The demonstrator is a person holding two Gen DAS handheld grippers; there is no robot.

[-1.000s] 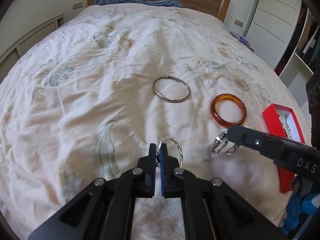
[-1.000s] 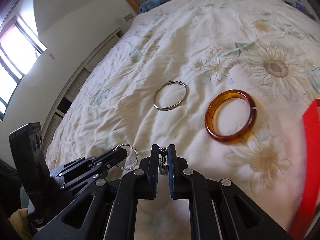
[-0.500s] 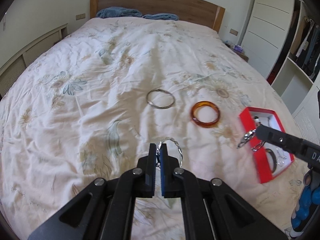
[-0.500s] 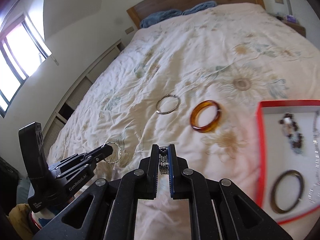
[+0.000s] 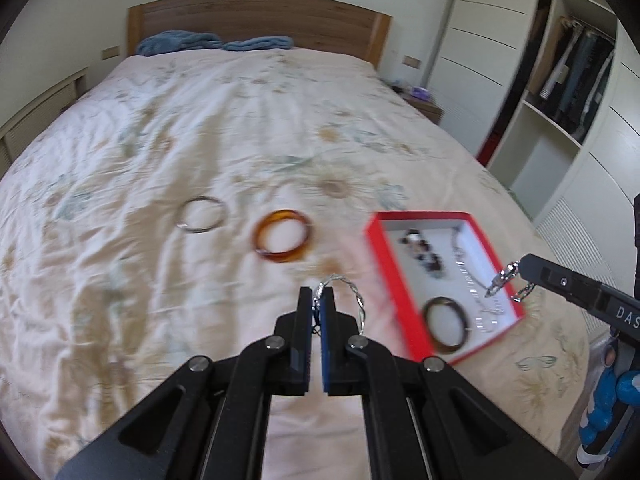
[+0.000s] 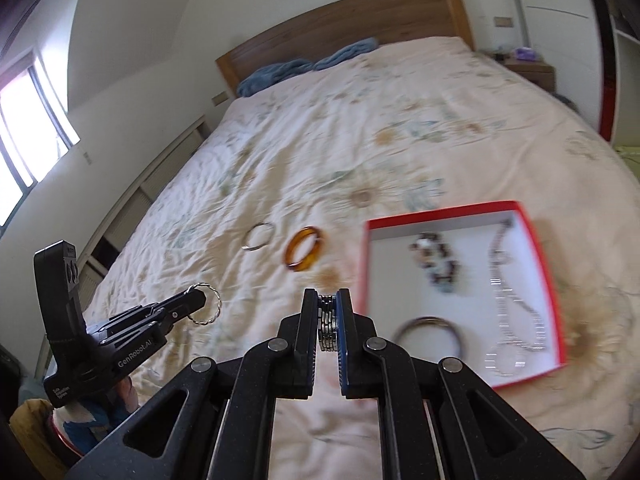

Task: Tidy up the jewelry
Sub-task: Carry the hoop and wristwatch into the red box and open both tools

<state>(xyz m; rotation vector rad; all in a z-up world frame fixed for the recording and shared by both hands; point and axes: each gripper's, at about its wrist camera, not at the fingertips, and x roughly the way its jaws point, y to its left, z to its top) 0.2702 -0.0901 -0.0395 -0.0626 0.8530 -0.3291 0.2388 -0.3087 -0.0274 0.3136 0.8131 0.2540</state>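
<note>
Left gripper (image 5: 316, 300) is pinched tight on a twisted silver wire bangle (image 5: 347, 296); right gripper (image 6: 327, 312) is clamped on a chunky silver link bracelet (image 6: 327, 322). Both hang above the floral bedspread (image 5: 200, 128). To the right sits a red open jewelry box (image 6: 448, 222), with an amber resin bangle (image 5: 283, 235) and thin silver bangle (image 5: 201, 214) farther left.

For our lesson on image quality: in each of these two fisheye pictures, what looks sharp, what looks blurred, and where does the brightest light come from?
Left wrist view: the left gripper is sharp, the amber bangle and red box are smeared, and the room's edges bow outward. Right wrist view: the right gripper is crisp, the box contents are blurred, and the window at far left is blown out.
</note>
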